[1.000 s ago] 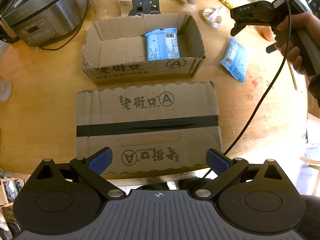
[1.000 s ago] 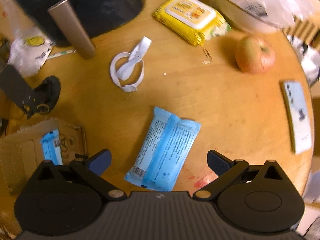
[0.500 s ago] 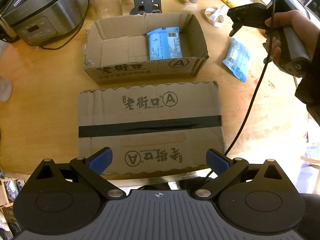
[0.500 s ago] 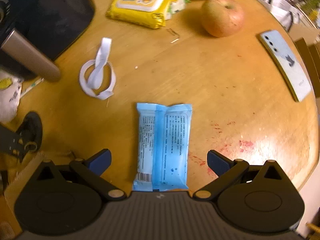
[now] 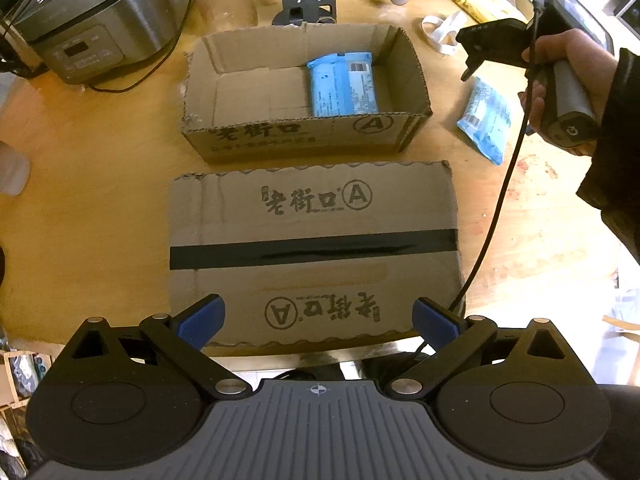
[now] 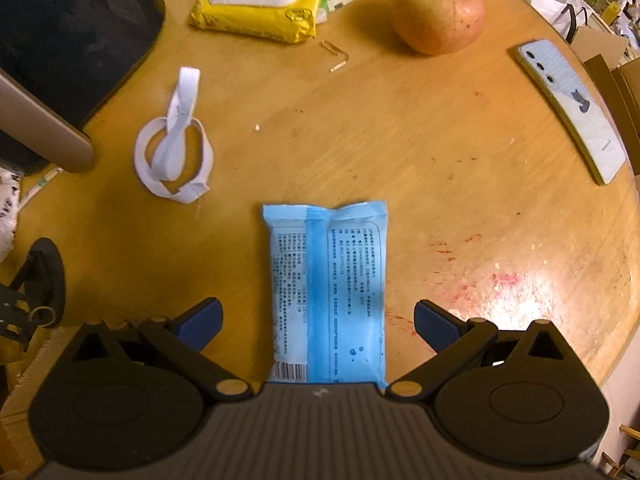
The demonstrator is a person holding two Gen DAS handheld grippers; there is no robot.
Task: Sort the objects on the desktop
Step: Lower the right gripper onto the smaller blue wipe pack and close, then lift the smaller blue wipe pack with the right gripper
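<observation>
Over table right of open box, right gripper hung spread wide, blue packet flat on wood, now squared lengthwise between fingers — a second earlier it lay askew. Pick looked imminent. Left gripper also spread, empty, idle over flattened cardboard, unchanged. Matching packet already sat in box. Apple, phone untouched.

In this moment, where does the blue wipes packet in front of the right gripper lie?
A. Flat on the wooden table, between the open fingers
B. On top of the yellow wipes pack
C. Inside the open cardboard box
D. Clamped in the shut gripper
A: the blue plastic wipes packet lies flat on the round wooden table, with the right gripper open on either side, not touching it.
</observation>
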